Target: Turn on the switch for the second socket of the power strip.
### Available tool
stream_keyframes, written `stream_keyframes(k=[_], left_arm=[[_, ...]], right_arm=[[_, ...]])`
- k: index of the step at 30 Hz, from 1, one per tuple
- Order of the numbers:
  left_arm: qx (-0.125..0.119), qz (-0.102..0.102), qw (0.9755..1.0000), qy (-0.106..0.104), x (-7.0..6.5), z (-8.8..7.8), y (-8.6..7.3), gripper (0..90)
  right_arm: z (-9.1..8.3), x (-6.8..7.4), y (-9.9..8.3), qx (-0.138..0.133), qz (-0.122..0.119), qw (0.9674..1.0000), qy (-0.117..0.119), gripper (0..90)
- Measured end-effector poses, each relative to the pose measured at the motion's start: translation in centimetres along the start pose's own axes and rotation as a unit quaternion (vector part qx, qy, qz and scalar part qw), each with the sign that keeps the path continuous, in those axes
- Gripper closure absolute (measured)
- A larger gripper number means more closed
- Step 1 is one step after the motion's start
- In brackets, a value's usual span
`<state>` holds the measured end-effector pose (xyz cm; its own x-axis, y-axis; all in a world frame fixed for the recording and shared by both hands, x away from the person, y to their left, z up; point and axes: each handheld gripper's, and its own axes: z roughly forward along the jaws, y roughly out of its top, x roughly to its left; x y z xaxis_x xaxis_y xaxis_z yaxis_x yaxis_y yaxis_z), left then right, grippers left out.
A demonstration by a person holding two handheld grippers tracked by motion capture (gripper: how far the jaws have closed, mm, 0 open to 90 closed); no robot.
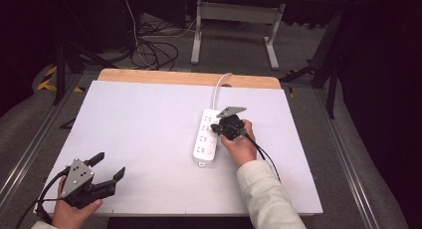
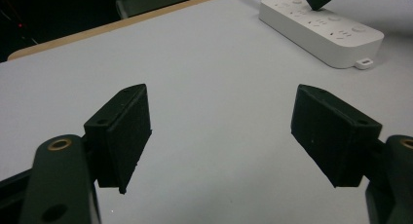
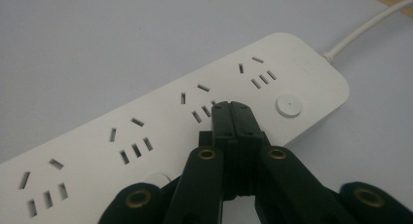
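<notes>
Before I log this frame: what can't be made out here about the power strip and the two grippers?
- Right gripper view: the closed right gripper covers the power strip beneath its tips; contact, or a switch there, unclear.
- High view: the strip's cable leaves the table's far edge; its plug is hidden.
- High view: switch positions too small.

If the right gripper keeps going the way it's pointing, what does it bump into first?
The right gripper, jaws shut together, points down at the white power strip. It would probably meet the strip's top first, at the second socket from the cord end, beside a round button. It may already touch.
</notes>
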<state>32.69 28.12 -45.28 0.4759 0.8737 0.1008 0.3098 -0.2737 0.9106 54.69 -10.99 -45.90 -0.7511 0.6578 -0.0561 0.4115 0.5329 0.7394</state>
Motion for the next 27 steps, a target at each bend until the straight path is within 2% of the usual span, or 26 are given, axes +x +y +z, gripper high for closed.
stream_keyframes(k=[10, 13, 17, 20, 27], left_arm=[[0.001, 0.001, 1.0000, -0.001, -0.05, -0.03, 0.00, 22.8], [0.002, 0.005, 1.0000, 0.000, 0.01, -0.02, 0.01, 23.2], [0.002, 0.001, 1.0000, -0.002, -0.08, -0.02, 0.00, 23.3], [0.001, 0.001, 1.0000, -0.002, -0.06, -0.01, 0.00, 23.2], [0.002, 0.002, 1.0000, -0.002, -0.07, -0.01, 0.00, 23.2]], right_arm=[[0.09, 0.38, 0.08, 0.005, 0.001, 0.9999, -0.014, 90.0], [0.11, 0.35, 0.23, 0.011, 0.002, 0.9999, -0.013, 90.0], [0.17, 0.76, 0.48, 0.022, -0.005, 0.9994, -0.025, 90.0], [0.16, 0.57, 0.42, 0.020, 0.004, 0.9996, -0.020, 90.0], [0.20, 0.56, 0.58, 0.027, 0.008, 0.9994, -0.020, 90.0]])
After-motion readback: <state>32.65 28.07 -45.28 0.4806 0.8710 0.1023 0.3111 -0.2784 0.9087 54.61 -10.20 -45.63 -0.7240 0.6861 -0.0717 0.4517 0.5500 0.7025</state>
